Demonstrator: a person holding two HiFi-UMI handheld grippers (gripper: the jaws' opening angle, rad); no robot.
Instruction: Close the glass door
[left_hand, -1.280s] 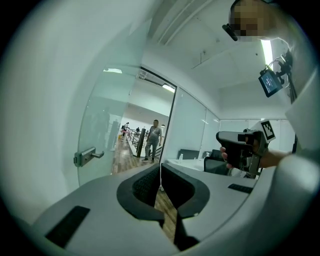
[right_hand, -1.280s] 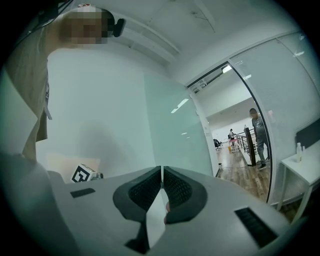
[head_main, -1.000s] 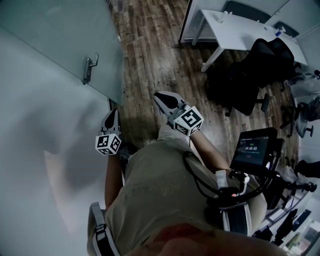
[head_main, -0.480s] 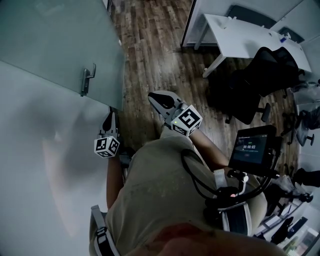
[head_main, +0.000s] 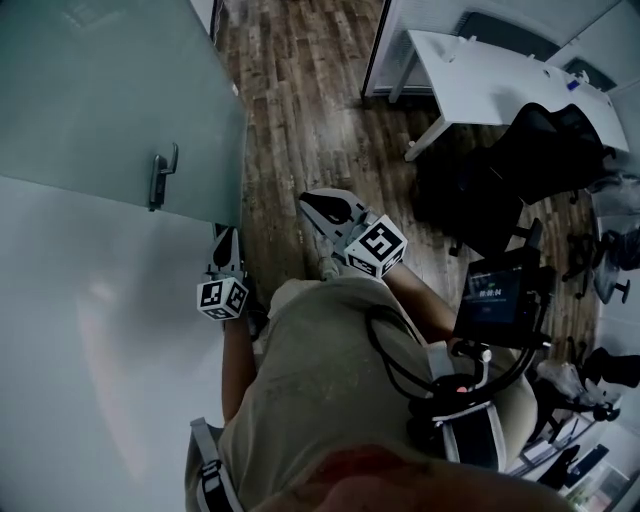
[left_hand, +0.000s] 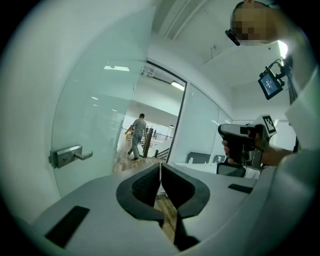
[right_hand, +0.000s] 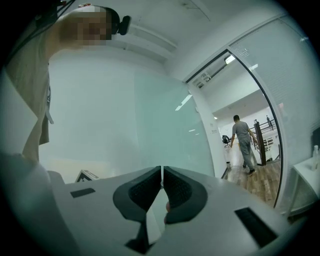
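Frosted, pale green glass door (head_main: 110, 90) at upper left of head view, swung open, free edge towards dark wooden plank floor (head_main: 300, 110). Judged heavy and stiff on its hinges, with a smooth, slippery face and a brittle edge: no knocks from hard jaws. Best hold: brushed metal lever handle (head_main: 158, 178) near free edge, hooked or pinched; otherwise a flat push on pane beside it.

Just below door's near corner, left gripper (head_main: 225, 242), close to pane but apart from it, jaws pressed together on nothing. Out over floor, right gripper (head_main: 320, 205), well apart from door, jaws likewise together and empty. Spreading of jaws needed before any pinch on lever.

White wall (head_main: 90, 360) alongside at left. Dark door frame (head_main: 372, 50) ahead. Beyond opening, in left gripper view, person in grey (left_hand: 137, 137) walking away, seemingly far from swing path. White desk (head_main: 500, 75) and black office chairs (head_main: 510, 160) at right, well apart from door. Nothing seen lying across door's arc.
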